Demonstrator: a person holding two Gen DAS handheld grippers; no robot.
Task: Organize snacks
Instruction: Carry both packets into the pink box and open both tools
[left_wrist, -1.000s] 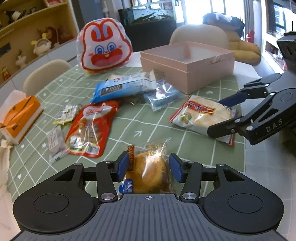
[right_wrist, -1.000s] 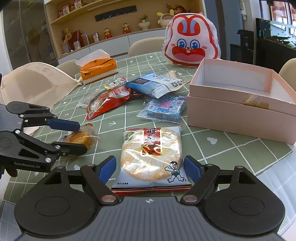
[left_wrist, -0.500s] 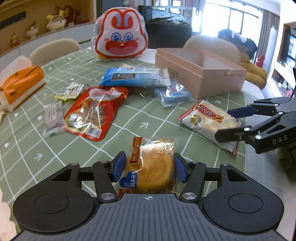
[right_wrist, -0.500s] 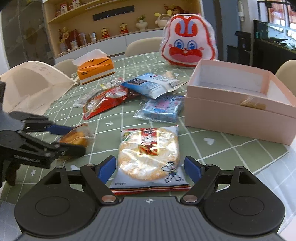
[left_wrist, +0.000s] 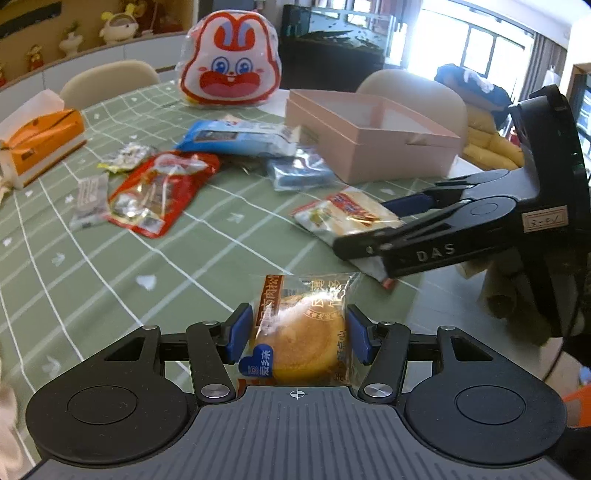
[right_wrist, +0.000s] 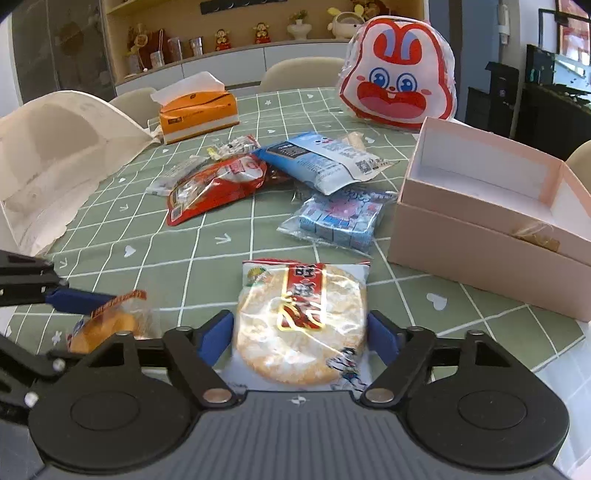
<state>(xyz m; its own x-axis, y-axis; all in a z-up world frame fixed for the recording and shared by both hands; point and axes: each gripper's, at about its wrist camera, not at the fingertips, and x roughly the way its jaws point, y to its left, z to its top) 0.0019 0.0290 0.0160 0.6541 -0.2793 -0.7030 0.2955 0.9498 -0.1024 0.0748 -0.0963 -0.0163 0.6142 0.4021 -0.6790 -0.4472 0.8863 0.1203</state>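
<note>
My left gripper (left_wrist: 300, 334) is shut on a wrapped yellow pastry (left_wrist: 301, 339) and holds it above the green checked tablecloth (left_wrist: 110, 266). My right gripper (right_wrist: 301, 338) is shut on a rice cracker packet (right_wrist: 301, 325); it also shows in the left wrist view (left_wrist: 347, 216), gripped at the right. The pastry shows at the lower left of the right wrist view (right_wrist: 107, 321). An open pink box (right_wrist: 491, 210) stands at the right, a little beyond the cracker packet.
On the cloth lie a red snack pouch (right_wrist: 218, 184), a blue-white packet (right_wrist: 321, 162), a bag of blue candies (right_wrist: 340, 218) and small sachets (left_wrist: 88, 195). A rabbit-face bag (right_wrist: 399, 88) and an orange tissue box (right_wrist: 197, 114) stand farther back. A white cloth-covered chair (right_wrist: 48, 158) is at the left.
Both grippers have closed on their packets and lifted them slightly. The left gripper has swung so the right gripper looms closer in its view.
</note>
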